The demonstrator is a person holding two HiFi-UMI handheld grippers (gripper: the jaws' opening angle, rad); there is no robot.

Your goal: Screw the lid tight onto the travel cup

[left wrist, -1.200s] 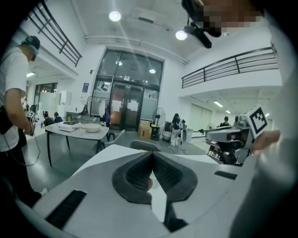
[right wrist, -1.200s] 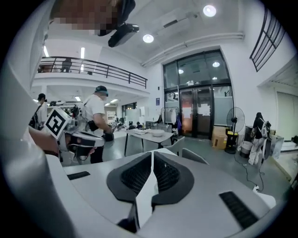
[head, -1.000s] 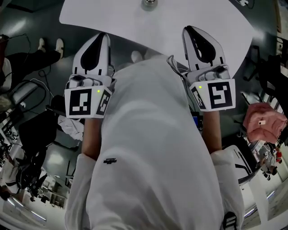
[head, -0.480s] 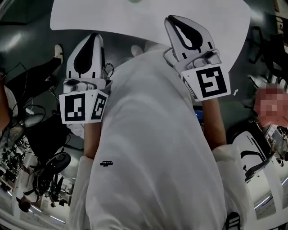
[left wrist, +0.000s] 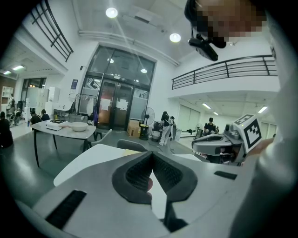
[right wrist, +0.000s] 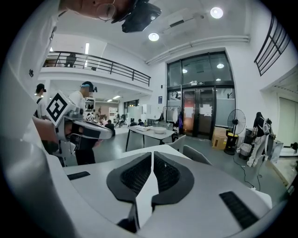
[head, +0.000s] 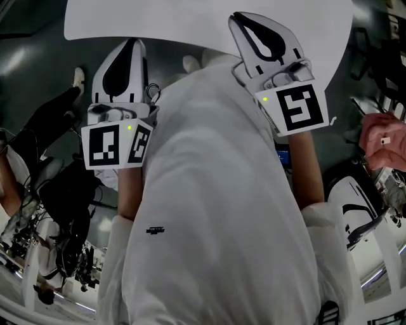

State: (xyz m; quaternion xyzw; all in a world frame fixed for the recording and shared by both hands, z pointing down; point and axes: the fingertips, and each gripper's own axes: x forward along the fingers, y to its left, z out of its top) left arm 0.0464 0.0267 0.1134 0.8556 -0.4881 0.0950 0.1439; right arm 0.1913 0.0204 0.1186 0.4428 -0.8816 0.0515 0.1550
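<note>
Travel cup: not showing in any view.
Table [head: 158, 22]: white with a rounded edge, lying at the far side, its near rim just beyond the grippers.
Left gripper [head: 130, 42]: pointing at the table's near rim; its fingers [left wrist: 135, 174] are pressing together and holding nothing.
Right gripper [head: 238, 16]: reaching over the near rim, farther than the left; its fingers [right wrist: 165, 174] are sitting all but closed, with nothing between them.
Person: standing in a white shirt [head: 216, 203], holding one gripper in each hand, the two well apart.
</note>
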